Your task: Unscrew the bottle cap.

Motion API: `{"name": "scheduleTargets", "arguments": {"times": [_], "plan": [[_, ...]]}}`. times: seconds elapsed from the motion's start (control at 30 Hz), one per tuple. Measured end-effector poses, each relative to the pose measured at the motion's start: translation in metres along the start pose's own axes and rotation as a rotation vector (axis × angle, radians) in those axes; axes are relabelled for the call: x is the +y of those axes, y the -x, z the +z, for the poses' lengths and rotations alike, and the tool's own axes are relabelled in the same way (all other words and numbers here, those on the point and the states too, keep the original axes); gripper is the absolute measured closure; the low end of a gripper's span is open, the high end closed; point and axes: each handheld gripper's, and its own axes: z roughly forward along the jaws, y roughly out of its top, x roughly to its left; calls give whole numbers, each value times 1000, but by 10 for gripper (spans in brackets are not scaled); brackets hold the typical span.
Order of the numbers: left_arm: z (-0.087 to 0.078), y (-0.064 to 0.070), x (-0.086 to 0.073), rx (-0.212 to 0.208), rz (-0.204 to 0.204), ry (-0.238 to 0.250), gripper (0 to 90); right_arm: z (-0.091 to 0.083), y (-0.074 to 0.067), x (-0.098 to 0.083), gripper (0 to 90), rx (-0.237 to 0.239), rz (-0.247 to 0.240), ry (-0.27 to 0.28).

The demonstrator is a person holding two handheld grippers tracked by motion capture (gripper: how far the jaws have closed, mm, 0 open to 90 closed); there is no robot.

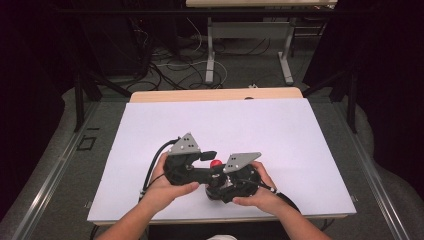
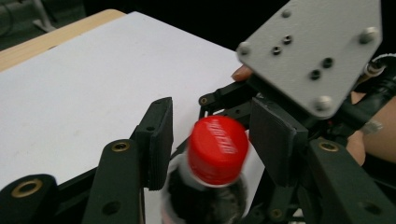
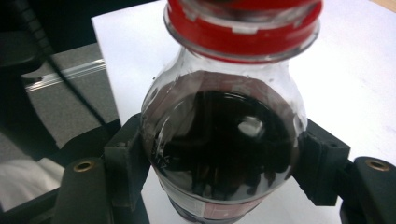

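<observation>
The step in hand looks like unscrewing the cap [image 2: 218, 149]; the left gripper [image 2: 212, 140] sits low centre in its own view, fingers [image 2: 161, 135] spread either side of the cap, not pressing; next they must close on it and twist; the right gripper [image 3: 219, 172] pinches the bottle [image 3: 224, 140] at its shoulder, low in frame, above the white tabletop [image 1: 250, 125]; the bottle holds dark liquid, nearly full.
</observation>
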Motion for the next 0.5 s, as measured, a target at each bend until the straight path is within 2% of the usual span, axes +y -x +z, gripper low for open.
{"name": "scheduleTargets", "arguments": {"times": [0.07,0.13,0.17,0.23,0.3,0.33,0.37,0.5], "plan": [[0,-9,1,-104,45,-23,523,0,-1,0,296,15,-5,4],[2,-14,0,-157,84,-47,542,0,-2,1,295,27,-14,4],[3,-16,-1,-166,97,-52,544,0,-3,1,295,28,-17,6],[5,-19,-2,-206,98,-50,568,0,-4,2,296,39,-31,4],[7,-20,-3,-224,111,-42,575,0,-5,1,296,46,-30,-5],[7,-20,-4,-230,124,-38,582,1,-4,2,296,47,-49,1],[7,-20,-4,-242,130,-33,591,2,-5,1,296,48,-38,-1],[7,-19,-5,-249,131,-24,603,3,-7,1,295,54,-37,3]]}}
